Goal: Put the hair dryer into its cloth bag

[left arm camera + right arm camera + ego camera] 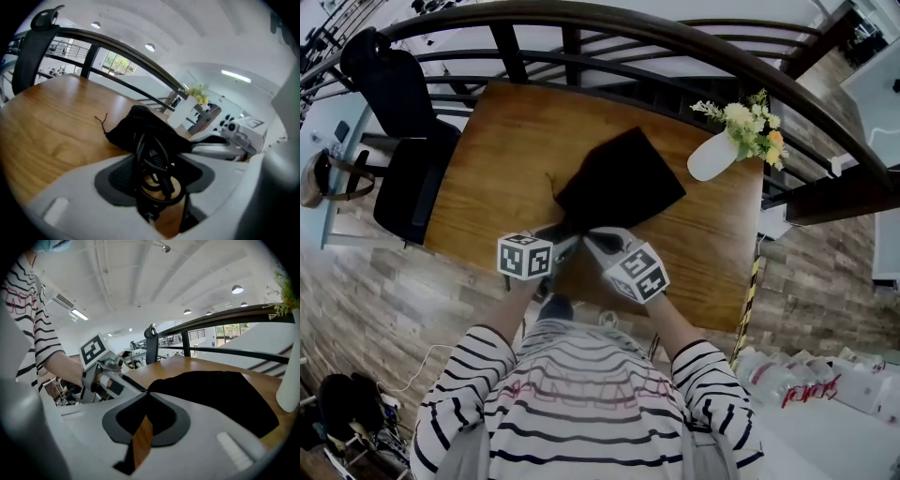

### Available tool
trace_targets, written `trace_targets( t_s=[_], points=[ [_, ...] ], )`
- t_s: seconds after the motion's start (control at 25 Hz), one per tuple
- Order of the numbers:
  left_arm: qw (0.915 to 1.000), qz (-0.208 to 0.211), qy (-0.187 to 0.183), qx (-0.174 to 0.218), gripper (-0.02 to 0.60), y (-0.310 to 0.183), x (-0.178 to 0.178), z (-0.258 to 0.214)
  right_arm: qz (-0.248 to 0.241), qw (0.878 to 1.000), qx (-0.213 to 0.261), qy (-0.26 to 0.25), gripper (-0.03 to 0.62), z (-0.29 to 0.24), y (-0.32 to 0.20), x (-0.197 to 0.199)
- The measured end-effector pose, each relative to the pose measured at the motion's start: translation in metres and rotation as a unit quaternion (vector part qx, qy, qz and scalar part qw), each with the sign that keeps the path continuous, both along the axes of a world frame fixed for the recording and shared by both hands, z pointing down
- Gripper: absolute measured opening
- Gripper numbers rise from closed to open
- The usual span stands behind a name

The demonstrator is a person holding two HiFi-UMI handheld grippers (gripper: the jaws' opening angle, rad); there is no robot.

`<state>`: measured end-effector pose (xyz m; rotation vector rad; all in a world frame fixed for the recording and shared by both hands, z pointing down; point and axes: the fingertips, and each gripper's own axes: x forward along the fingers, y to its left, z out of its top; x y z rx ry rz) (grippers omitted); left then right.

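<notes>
The left gripper (pixel 159 157) has its jaws part closed on a bundle of looped black cord (pixel 157 171). The loops stand upright between the pads (pixel 117 178) and fill the gap. The right gripper (pixel 147 393) has its jaws pressed together, and the tips pinch the near hem of the black cloth bag (pixel 215 399).

From the head view, both grippers meet tip to tip at the bag's near end, the left gripper (pixel 567 236) just beside the right gripper (pixel 587 236). The cord runs from the left jaws straight to the bag's mouth, which lies right beyond them. The dryer's body shows in no view; only its cord can be seen.

The bag lies flat on the wooden table (pixel 497 159) and widens away from the person. A thin drawstring (pixel 101 123) trails from its near left edge onto the wood.

A white vase (pixel 712 157) of yellow and white flowers (pixel 750 122) lies tipped at the table's far right, well apart from the bag. A black office chair (pixel 403 159) stands off the table's left side. A dark railing (pixel 675 37) curves behind the table.
</notes>
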<state>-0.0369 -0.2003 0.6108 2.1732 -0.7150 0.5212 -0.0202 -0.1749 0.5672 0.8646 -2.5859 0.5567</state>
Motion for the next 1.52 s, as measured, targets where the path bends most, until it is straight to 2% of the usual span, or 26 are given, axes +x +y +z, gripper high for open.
trace_targets(
  t_s=[0.16, 0.32, 0.64, 0.84, 1.0, 1.08, 1.24, 1.4, 1.52],
  points=[
    [0.9998, 0.013, 0.007, 0.017, 0.256, -0.013, 0.016, 0.004, -0.005, 1.000, -0.001, -0.003, 0.011, -0.005, 0.000, 0.001],
    [0.9986, 0.036, -0.003, 0.037, 0.256, -0.026, 0.030, 0.011, -0.001, 1.000, -0.008, -0.008, 0.011, -0.005, 0.001, 0.004],
    [0.9956, 0.074, -0.017, 0.055, 0.258, -0.045, 0.053, 0.026, 0.022, 1.000, -0.018, -0.009, 0.011, 0.000, -0.003, 0.014],
    [0.9931, 0.089, -0.032, 0.069, 0.262, -0.048, 0.059, 0.036, 0.030, 0.999, -0.022, -0.004, 0.011, 0.009, -0.006, 0.017],
    [0.9878, 0.104, -0.051, 0.105, 0.273, -0.050, 0.053, 0.038, 0.036, 0.999, -0.023, 0.002, 0.012, 0.014, -0.008, 0.014],
    [0.9850, 0.101, -0.052, 0.130, 0.275, -0.051, 0.048, 0.033, 0.040, 0.999, -0.022, 0.000, 0.012, 0.014, -0.009, 0.013],
    [0.9796, 0.079, -0.051, 0.178, 0.319, -0.061, 0.025, 0.017, 0.049, 0.999, -0.021, -0.005, 0.012, 0.016, -0.019, 0.004],
    [0.9803, 0.045, -0.060, 0.183, 0.331, -0.063, -0.004, 0.007, 0.044, 0.999, -0.020, 0.006, 0.012, 0.021, -0.027, -0.009],
    [0.9810, 0.018, -0.061, 0.184, 0.334, -0.059, -0.023, 0.001, 0.045, 0.998, -0.021, 0.048, 0.014, 0.033, -0.029, -0.015]
  ],
)
